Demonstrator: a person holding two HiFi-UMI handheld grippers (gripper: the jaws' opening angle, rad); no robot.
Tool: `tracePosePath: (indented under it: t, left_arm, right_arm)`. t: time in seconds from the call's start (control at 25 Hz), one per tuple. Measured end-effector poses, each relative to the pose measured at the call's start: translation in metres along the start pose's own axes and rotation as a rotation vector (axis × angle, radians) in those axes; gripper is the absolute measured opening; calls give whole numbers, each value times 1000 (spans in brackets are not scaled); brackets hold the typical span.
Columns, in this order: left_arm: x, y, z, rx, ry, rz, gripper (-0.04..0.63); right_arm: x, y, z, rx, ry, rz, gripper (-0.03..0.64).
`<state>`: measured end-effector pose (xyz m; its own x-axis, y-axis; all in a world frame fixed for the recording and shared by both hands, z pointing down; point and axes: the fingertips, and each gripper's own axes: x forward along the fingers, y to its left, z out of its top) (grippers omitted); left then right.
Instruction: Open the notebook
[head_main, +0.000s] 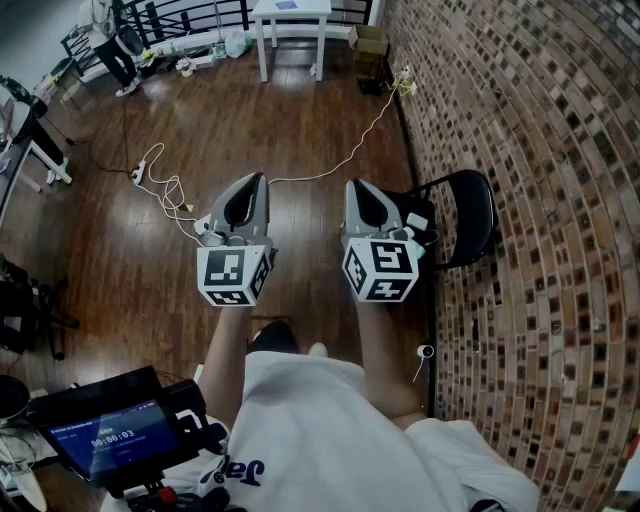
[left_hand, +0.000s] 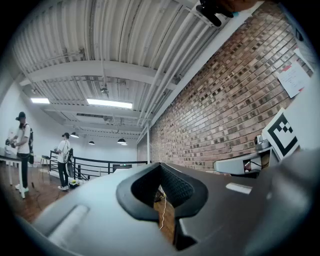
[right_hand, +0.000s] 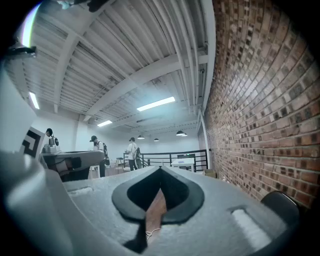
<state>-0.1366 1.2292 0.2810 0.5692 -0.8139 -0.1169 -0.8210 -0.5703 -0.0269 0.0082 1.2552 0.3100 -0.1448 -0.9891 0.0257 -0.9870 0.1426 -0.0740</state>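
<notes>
while held above the glossy plank floor (head_main: 280, 130), the left hand-held gripper (head_main: 258, 180) and right hand-held gripper (head_main: 353, 186) are closed, empty; rough brick wall (head_main: 540, 200) at three o'clock.

Wood floor (head_main: 250, 130), trailing white cable (head_main: 345, 160), black chair (head_main: 470, 210), possibly a power strip (head_main: 138, 175)

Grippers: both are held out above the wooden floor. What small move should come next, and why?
Probably a step toward the white table at the far end. No notebook shows in any view, and the left gripper and right gripper are both shut on nothing, held level above the wooden floor.
</notes>
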Motion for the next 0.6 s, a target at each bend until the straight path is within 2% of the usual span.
tracePosePath:
  t: [0.16,0.36,0.6]
  left_arm:
    - [10,7,-10,-3,25,35,17]
    - [45,14,-36,-15,42,8,17]
    - [118,55,-61,-56,60,-17,17]
  right_arm:
    - [12,-11,-7,6,17,21,-12]
    - [44,-22,-25,3,46,8,-12]
    - [128,-33,-38,-16,105,2,-12]
